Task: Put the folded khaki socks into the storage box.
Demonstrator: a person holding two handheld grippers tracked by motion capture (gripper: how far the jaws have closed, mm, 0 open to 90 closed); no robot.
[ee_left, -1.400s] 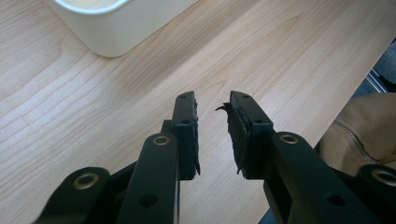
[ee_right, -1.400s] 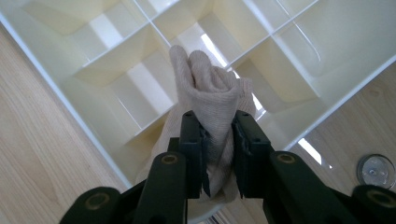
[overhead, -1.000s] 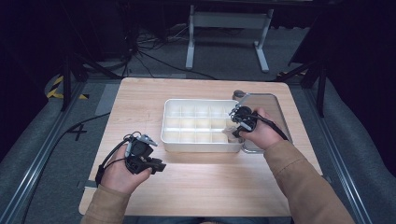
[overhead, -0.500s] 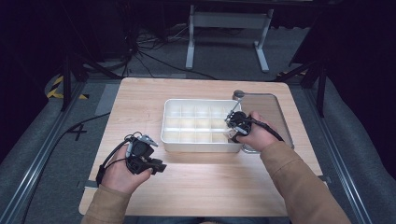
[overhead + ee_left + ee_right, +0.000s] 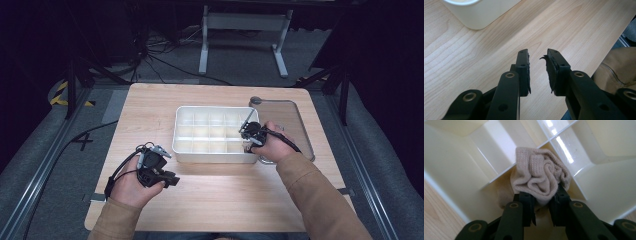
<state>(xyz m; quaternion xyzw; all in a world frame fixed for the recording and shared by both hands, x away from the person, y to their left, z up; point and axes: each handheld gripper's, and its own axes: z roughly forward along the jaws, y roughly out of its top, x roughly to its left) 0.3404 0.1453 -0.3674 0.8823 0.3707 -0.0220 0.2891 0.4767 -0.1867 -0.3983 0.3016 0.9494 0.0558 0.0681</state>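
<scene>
The right tongs [image 5: 541, 201] are clamped on a bunched beige knitted sock [image 5: 540, 178], holding it over the dividers at the near right corner of the white compartment tray [image 5: 182, 145]; in the high view these tongs [image 5: 246, 138] sit over that same corner, where a second ago they stood a little further back and to the right, by the tray's right wall; whether the sock touches the tray floor cannot be told. The left tongs [image 5: 537, 70] stand parted with nothing between them, above the bare wooden surface [image 5: 150, 105] near the tray's near left corner; the left hand [image 5: 131, 186] has not shifted since the earlier frames. A clear lid [image 5: 295, 120] lies flat just right of the tray.
</scene>
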